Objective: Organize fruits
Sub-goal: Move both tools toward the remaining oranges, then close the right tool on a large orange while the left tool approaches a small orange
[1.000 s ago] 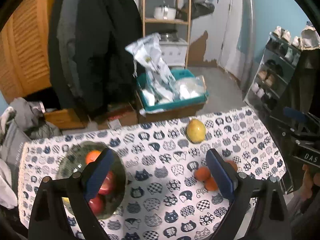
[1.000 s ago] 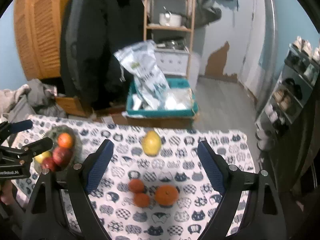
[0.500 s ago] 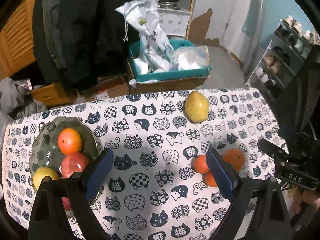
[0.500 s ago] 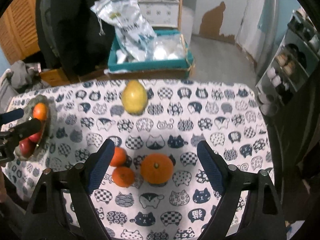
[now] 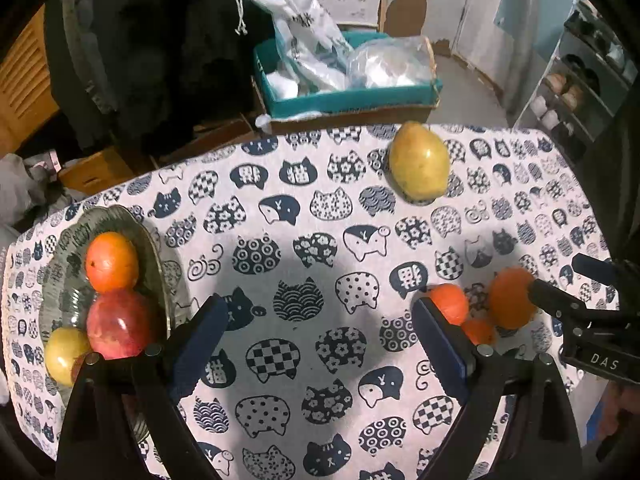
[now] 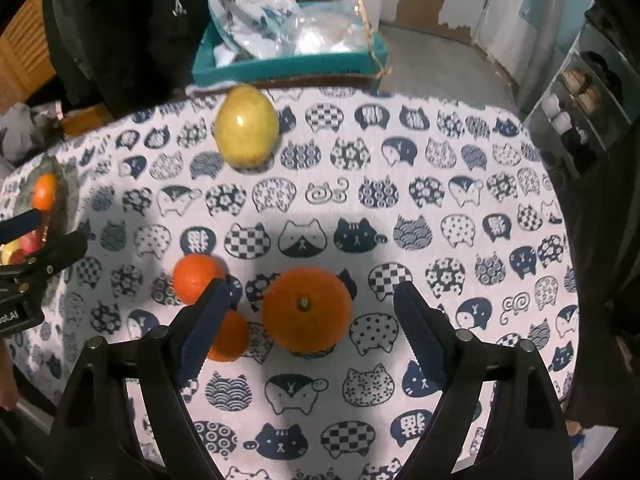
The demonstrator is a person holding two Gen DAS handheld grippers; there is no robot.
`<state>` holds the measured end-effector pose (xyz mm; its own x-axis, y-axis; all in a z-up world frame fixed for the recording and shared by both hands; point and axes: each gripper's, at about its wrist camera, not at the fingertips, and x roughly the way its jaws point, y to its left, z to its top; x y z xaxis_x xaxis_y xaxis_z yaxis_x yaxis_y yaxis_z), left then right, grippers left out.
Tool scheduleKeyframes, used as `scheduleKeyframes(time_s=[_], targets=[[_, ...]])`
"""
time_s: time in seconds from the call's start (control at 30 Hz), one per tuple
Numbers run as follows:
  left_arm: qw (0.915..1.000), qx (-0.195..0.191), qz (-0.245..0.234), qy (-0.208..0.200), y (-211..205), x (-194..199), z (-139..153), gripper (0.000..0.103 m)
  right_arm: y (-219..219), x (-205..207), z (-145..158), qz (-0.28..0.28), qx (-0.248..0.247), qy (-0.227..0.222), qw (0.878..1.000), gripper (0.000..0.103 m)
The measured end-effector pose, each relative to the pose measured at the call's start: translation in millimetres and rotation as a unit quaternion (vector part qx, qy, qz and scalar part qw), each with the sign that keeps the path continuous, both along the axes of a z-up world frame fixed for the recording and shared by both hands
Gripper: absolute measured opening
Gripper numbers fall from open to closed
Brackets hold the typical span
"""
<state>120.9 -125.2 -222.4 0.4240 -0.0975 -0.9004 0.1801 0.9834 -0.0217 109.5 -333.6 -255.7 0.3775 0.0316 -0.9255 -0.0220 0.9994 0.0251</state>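
**A:** Which step are you on?

**B:** I judge it's the approach to a pick. My right gripper (image 6: 308, 320) points down at the big orange (image 6: 307, 309), which sits on the counter (image 6: 460, 184) between my fingers (image 6: 206, 322), nearer the left one. Nothing is gripped yet.

**A:** And how do the fingers stand?

**B:** Spread wide on both hands. The right pair has clear cloth showing on either side of the orange, so no pad touches it. My left gripper (image 5: 320, 340) is spread too, over bare patterned cloth, holding nothing.

**A:** Where is the rest of the fruit?

**B:** Two small tangerines (image 6: 198, 284) lie just beside the big orange, one partly behind my left finger. The yellow pear (image 6: 246, 132) stands near the far edge. The glass bowl (image 5: 116, 220) at the left end already holds an orange, a red apple (image 5: 118, 326) and a yellow fruit.

**A:** What does the next move call for?

**B:** Lower further, centre the orange between the pads, close without nudging the tangerines, then carry it to the bowl.
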Motion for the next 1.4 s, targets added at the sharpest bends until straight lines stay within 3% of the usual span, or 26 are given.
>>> scheduleKeyframes(time_s=[0.4,0.57,0.67,1.23,1.4], targets=[[0.9997,0.007,-0.015,0.017,-15,3,-19,0.094,-3,4,-41,-0.008,0.016,0.049,0.999,0.080],[0.9995,0.001,-0.024,0.022,-23,3,-20,0.094,-3,3,-56,-0.008,0.024,0.063,0.998,0.070],[0.9992,-0.004,-0.031,0.025,-29,2,-21,0.094,-4,2,-57,-0.009,0.029,0.058,0.998,0.065],[0.9966,-0.014,-0.060,0.055,-71,8,-47,0.094,-31,5,-31,-0.028,-0.003,0.025,0.999,0.064],[0.9954,-0.026,-0.061,0.069,-78,11,-55,0.093,-39,1,-43,-0.039,0.003,0.032,0.999,0.064]])
